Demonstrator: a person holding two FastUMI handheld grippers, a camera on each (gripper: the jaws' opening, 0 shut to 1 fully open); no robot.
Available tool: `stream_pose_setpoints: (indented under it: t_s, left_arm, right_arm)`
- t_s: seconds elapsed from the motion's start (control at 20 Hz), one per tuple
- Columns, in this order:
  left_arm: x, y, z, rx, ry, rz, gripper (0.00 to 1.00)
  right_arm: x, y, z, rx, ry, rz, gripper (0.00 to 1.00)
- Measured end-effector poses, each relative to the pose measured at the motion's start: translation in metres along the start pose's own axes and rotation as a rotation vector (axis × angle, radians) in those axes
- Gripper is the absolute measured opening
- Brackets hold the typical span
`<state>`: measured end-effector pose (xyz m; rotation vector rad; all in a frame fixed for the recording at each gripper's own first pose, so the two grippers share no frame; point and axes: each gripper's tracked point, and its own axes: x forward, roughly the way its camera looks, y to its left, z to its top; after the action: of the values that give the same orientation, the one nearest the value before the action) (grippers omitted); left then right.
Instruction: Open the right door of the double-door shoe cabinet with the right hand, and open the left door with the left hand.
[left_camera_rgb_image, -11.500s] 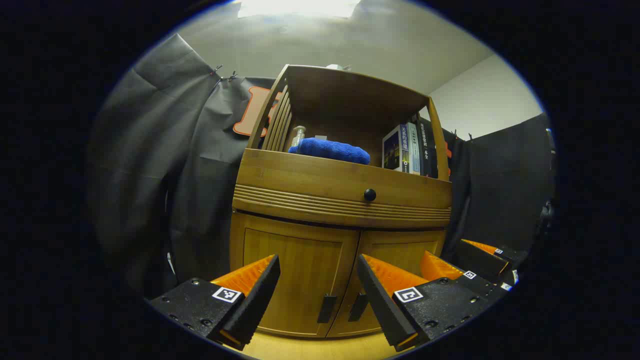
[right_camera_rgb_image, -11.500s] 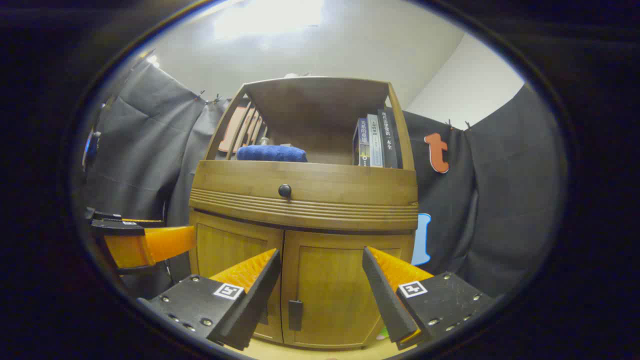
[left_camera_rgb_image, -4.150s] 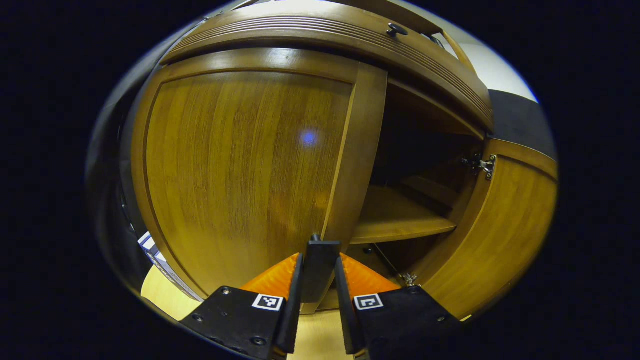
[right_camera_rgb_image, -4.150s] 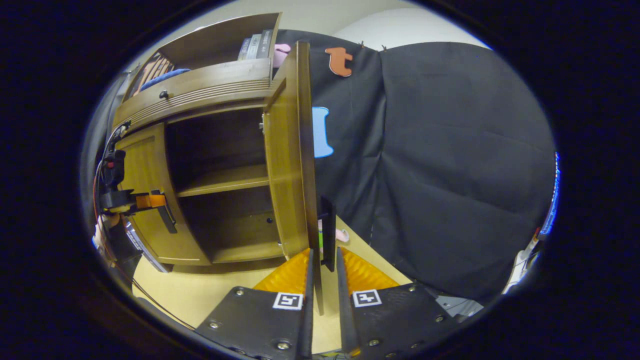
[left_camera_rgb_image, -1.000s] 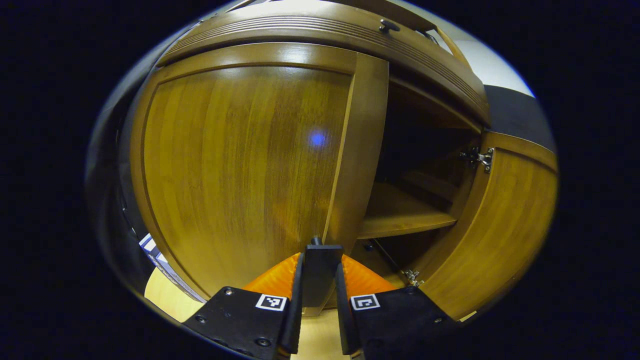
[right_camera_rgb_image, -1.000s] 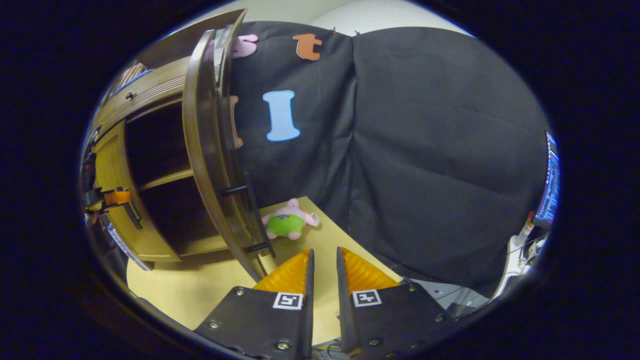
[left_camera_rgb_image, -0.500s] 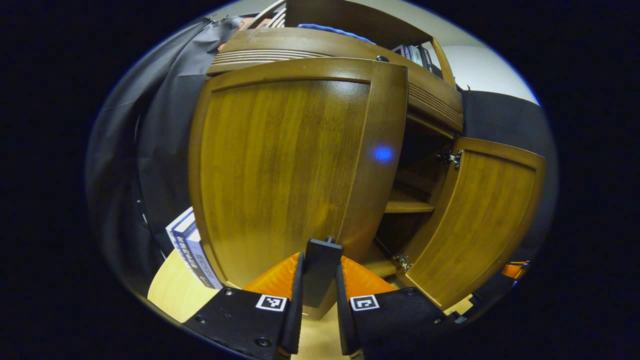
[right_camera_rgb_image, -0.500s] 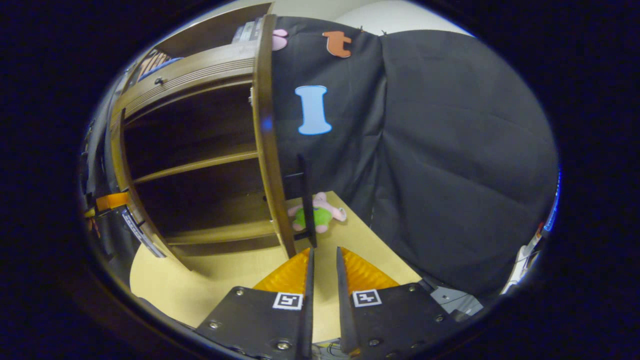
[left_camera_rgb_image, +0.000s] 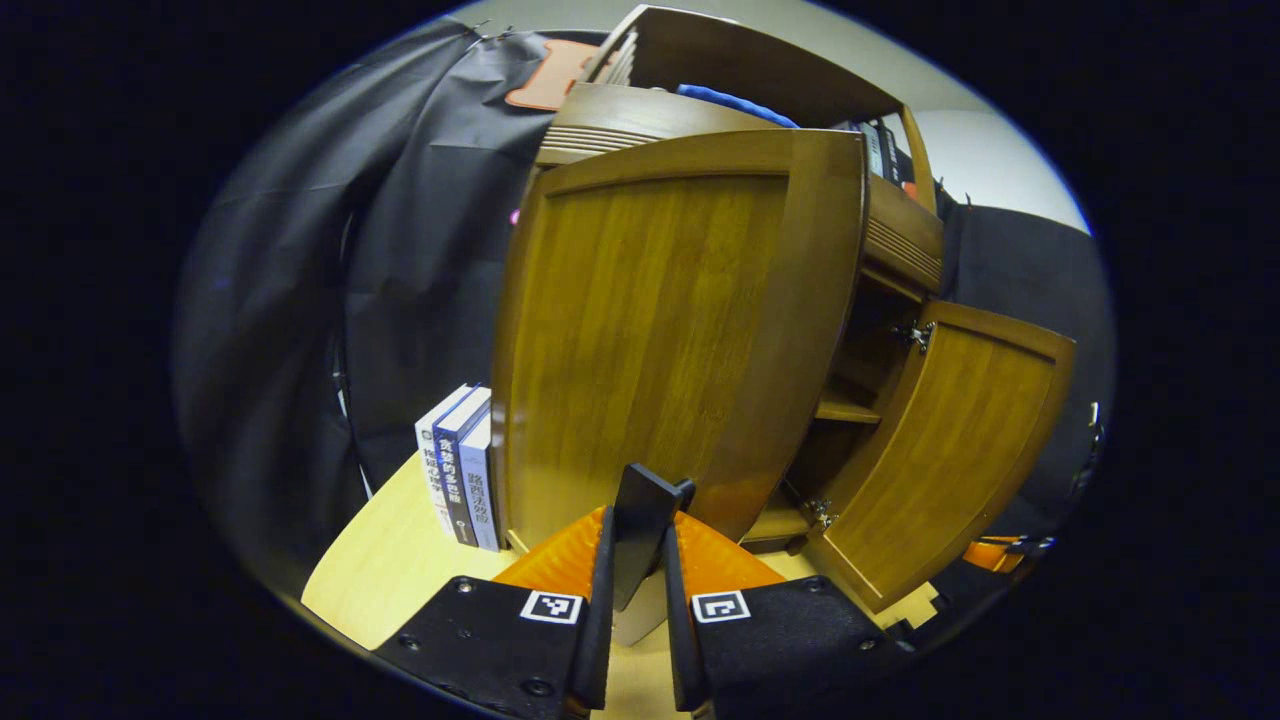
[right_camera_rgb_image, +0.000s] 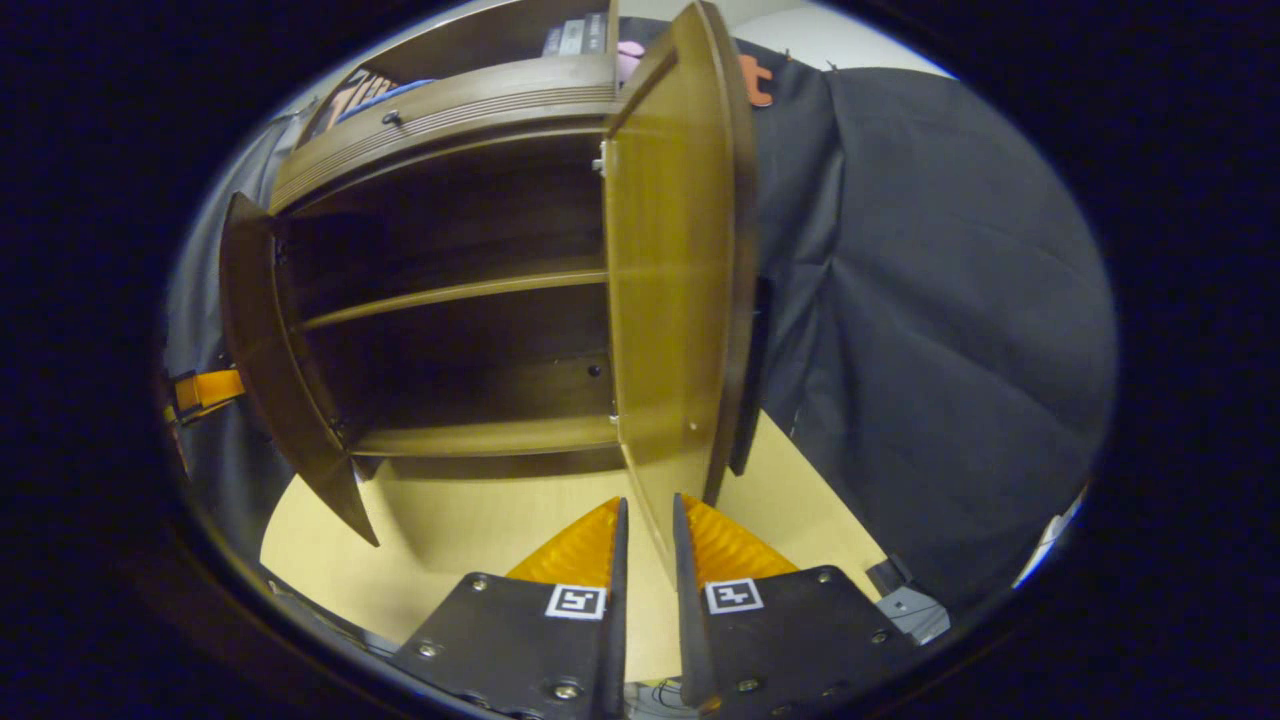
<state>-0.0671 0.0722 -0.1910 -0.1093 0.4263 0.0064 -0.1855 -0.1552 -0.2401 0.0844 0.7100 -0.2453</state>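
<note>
Left gripper (left_camera_rgb_image: 632, 560) clamping door handle (left_camera_rgb_image: 640, 530), right gripper (right_camera_rgb_image: 646, 540) closed, empty

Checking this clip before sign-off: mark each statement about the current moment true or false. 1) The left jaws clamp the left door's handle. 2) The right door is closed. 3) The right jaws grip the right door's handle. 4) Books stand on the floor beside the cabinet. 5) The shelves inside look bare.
1) True: the left gripper is shut on the flat black handle of the brown wooden left door.
2) False: the brown wooden right door stands swung open.
3) False: the right gripper is shut on nothing; the black right handle is apart from it.
4) True: upright books stand left of the cabinet.
5) True: the wooden shelves look bare.
</note>
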Motion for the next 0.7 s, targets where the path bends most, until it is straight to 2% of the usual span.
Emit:
stream_pose_setpoints:
  t_s: [0.1, 0.25, 0.7]
  left_arm:
    - [-0.008, 0.011, 0.001, 0.007, -0.004, 0.019, 0.27]
    - [-0.017, 0.023, 0.002, 0.009, -0.012, 0.052, 0.2]
    - [-0.035, 0.05, -0.001, -0.025, -0.01, 0.108, 0.16]
  right_arm:
    - [0.002, 0.009, -0.001, -0.005, 0.004, 0.019, 0.22]
    - [0.006, 0.015, -0.003, -0.004, 0.008, 0.042, 0.22]
    - [0.009, 0.021, -0.002, -0.017, 0.009, 0.084, 0.22]
